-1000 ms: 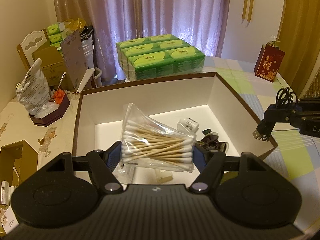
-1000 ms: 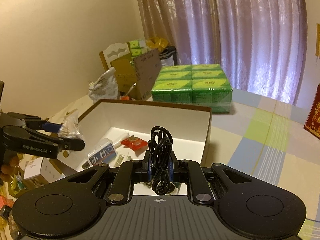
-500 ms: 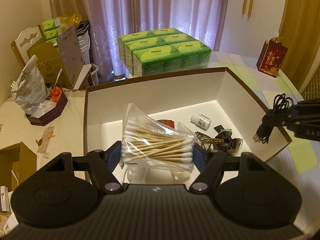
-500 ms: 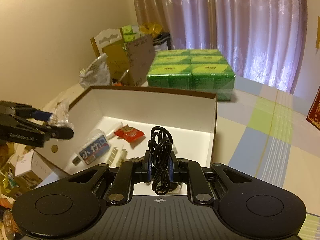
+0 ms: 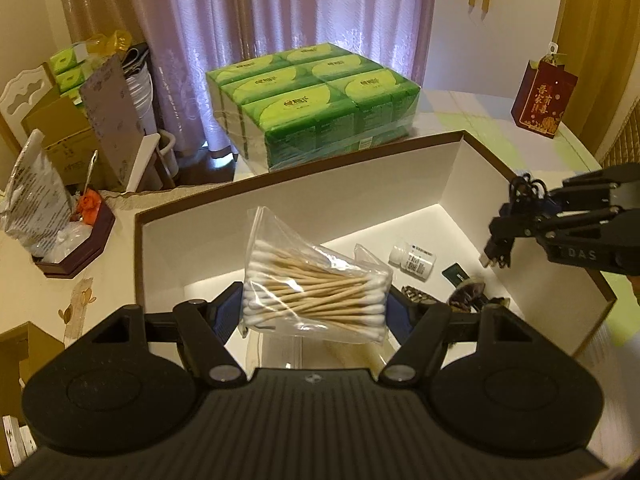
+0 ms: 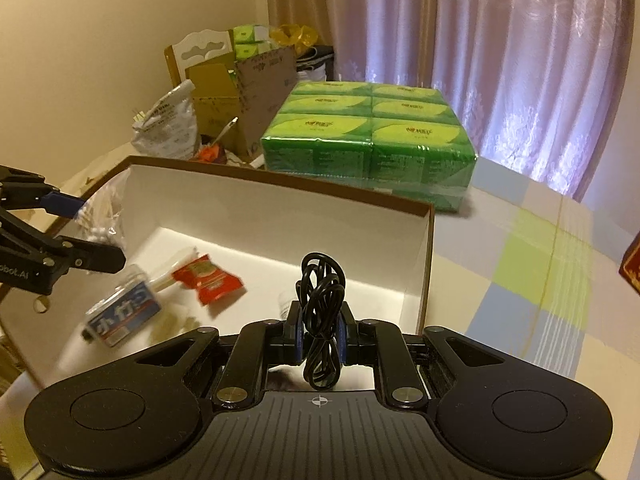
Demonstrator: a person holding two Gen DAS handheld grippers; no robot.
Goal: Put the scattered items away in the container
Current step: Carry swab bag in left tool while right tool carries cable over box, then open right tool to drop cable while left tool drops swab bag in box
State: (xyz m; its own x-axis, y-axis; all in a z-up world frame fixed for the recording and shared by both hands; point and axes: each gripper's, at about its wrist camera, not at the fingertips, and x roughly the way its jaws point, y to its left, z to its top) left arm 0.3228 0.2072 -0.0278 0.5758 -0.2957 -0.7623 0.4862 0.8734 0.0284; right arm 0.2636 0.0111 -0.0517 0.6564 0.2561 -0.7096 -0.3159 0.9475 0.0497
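Over the box (image 5: 452, 168), the left hand-held gripper (image 5: 314, 312) pinched a light, slippery swab bag (image 5: 316, 292) by its ends; the right hand-held gripper (image 6: 319, 340) clamped a limp cable (image 6: 322, 308) mid-coil.

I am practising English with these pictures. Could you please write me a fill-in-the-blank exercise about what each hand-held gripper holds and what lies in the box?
1. The left hand-held gripper is shut on a clear plastic bag of cotton ____.
2. The right hand-held gripper is shut on a coiled ____ cable.
3. Both hand-held grippers hover over the open ____-walled cardboard box.
4. On the box floor lies a small ____ snack packet.

Missing words: swabs; black; white; red
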